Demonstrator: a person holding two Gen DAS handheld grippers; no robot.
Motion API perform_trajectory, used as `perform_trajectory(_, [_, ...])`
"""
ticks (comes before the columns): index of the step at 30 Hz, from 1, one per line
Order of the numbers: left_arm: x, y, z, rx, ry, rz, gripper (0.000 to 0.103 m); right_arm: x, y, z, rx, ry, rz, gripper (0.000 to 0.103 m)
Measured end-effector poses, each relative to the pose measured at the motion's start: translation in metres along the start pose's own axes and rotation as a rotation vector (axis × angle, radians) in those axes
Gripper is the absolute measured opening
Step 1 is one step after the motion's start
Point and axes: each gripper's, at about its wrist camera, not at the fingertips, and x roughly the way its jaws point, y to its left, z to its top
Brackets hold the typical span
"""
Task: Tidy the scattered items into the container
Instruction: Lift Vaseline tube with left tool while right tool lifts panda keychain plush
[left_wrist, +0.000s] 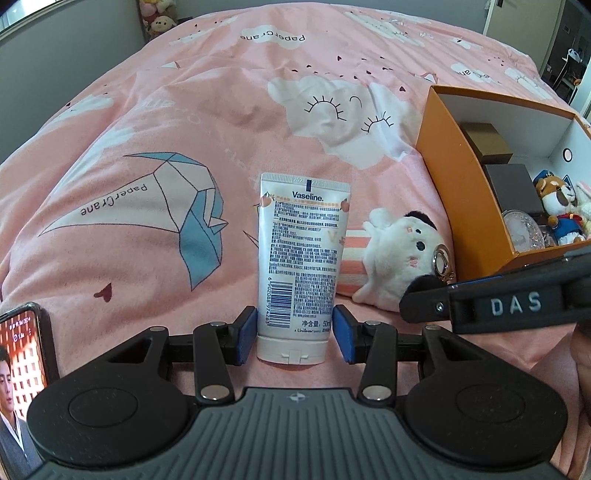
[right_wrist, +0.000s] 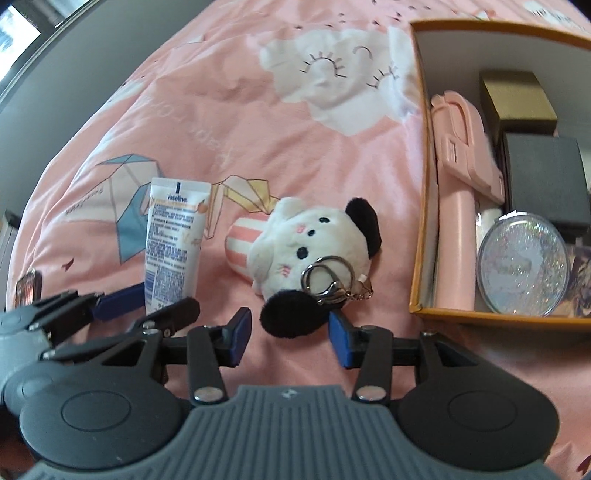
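My left gripper (left_wrist: 294, 334) had its jaws spread wide on either side of the white plastic Vaseline tube (left_wrist: 300, 269), whose flat cap end lay between the blue pads (left_wrist: 248, 334); a small gap showed on each side, so nothing was clamped. My right gripper (right_wrist: 290, 338) was likewise parted, its jaws flanking the black ear of the white plush panda keychain (right_wrist: 312, 254) without pressing it. The silver metal clasp ring (right_wrist: 328, 280) lay on top of the plush near that ear. Tube and plush lay side by side on the pink bed quilt printed with clouds and paper cranes (left_wrist: 184, 122), the tube to the left, neither yet in the container. Further right sat the orange cardboard box with white inner walls (right_wrist: 424, 184), already holding a pink plastic folding handle (right_wrist: 456, 206), a round glittery clear case (right_wrist: 522, 266), a gold box (right_wrist: 517, 99) and a dark grey box (right_wrist: 546, 177). At far left a phone with a lit screen (left_wrist: 22, 387) lay on the quilt.
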Motion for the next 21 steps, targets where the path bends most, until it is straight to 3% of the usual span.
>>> perform_trajectory(5, [0.004,0.0,0.001,0.003,0.007,0.002,0.051,0.015,-0.007,0.004,0.061,0.029,-0.034,0.049])
perform_trajectory(9, [0.006,0.0,0.001,0.003,0.011,0.006,0.051,0.024,-0.009,0.004,0.075,0.057,-0.029,0.039])
perform_trajectory(15, [0.003,-0.002,0.001,0.006,-0.002,0.012,0.051,0.015,0.007,0.0,-0.059,0.008,-0.049,0.026])
perform_trajectory(21, [-0.009,0.0,0.0,-0.01,-0.041,0.009,0.051,-0.005,0.025,-0.009,-0.231,-0.062,-0.098,0.023])
